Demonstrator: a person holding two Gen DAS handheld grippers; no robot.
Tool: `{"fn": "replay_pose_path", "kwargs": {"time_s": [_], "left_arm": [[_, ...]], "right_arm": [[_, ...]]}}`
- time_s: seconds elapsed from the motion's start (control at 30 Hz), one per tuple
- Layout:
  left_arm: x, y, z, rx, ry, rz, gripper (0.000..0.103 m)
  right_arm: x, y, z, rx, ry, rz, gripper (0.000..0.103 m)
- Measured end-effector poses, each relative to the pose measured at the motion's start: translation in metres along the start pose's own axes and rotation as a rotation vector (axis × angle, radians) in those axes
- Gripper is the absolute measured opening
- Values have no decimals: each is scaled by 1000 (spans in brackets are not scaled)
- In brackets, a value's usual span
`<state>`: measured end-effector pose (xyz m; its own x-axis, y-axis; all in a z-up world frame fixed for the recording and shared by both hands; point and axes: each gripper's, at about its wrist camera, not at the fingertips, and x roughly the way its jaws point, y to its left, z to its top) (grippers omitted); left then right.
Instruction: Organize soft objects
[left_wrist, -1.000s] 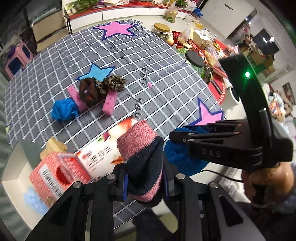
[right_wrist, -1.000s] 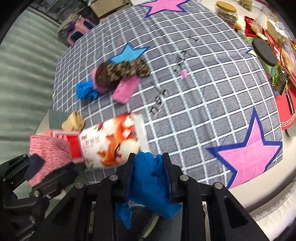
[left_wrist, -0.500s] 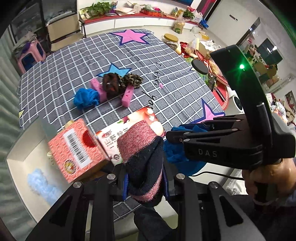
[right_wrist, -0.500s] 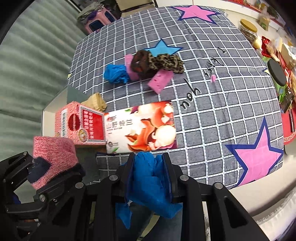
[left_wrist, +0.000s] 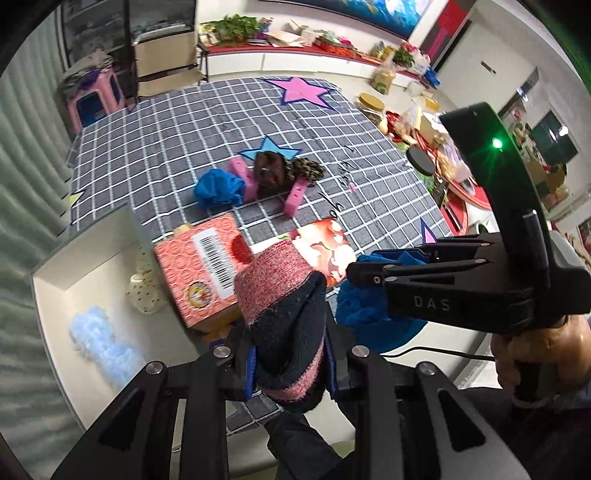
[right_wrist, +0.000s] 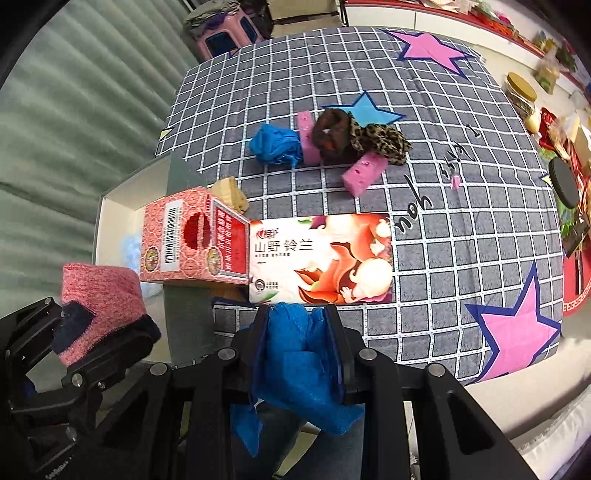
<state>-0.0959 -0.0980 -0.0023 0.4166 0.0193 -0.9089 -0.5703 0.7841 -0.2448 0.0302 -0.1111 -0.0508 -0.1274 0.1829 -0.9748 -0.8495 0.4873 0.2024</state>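
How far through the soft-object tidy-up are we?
Done: a light blue fluffy item and a dotted cloth lie in the white bin. In hand: left gripper clamps a pink sock, right gripper a blue cloth. Left: the scrunchies, pink sponges and a blue bundle.

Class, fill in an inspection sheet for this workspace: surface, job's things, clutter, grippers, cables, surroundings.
Surface: grey checked cloth with star prints.
Job's things: pink-and-navy sock and blue cloth held; blue bundle, two pink sponges, brown scrunchie and leopard scrunchie lie clustered; white box holds fluffy pale-blue item.
Clutter: red carton, printed pack.
Grippers: left hand-held gripper shut on sock; right hand-held gripper shut on blue cloth.
Cables: thin black lead.
Surroundings: pink stool, cluttered shelf.
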Motion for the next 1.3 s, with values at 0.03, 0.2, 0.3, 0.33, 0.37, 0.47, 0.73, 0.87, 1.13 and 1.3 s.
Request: {"fn": "replay_pose_path", "kwargs": {"time_s": [0.03,0.2,0.3,0.33,0.37,0.47,0.73,0.87,1.13,1.3], "left_arm": [[-2,4,-2,-14,-5,2,30],[-9,20,-8,-62,-21,17,30],[-12,29,-11,-91,-28,26,30],[-13,32,-13,-101,-31,29,30],[-14,35,-14,-112,-35,33,30],[-18,43,-18,-140,-46,43,30],[-27,65,-31,-219,-71,66,30],[-30,78,-38,-269,-81,90,30],[-36,114,-62,-407,-82,164,30],[-38,134,-81,-483,-76,203,30]], "right_arm": [[0,2,0,-4,-1,-1,30],[-4,12,3,-29,-11,-1,30],[-7,21,5,-50,-19,-1,30],[-7,24,5,-56,-21,0,30],[-7,27,6,-65,-21,-1,30],[-8,35,8,-83,-22,-9,30],[-8,61,16,-151,-21,1,30],[-10,78,22,-190,-29,15,30],[-3,114,25,-279,-19,52,30],[8,138,25,-339,13,68,30]]}}
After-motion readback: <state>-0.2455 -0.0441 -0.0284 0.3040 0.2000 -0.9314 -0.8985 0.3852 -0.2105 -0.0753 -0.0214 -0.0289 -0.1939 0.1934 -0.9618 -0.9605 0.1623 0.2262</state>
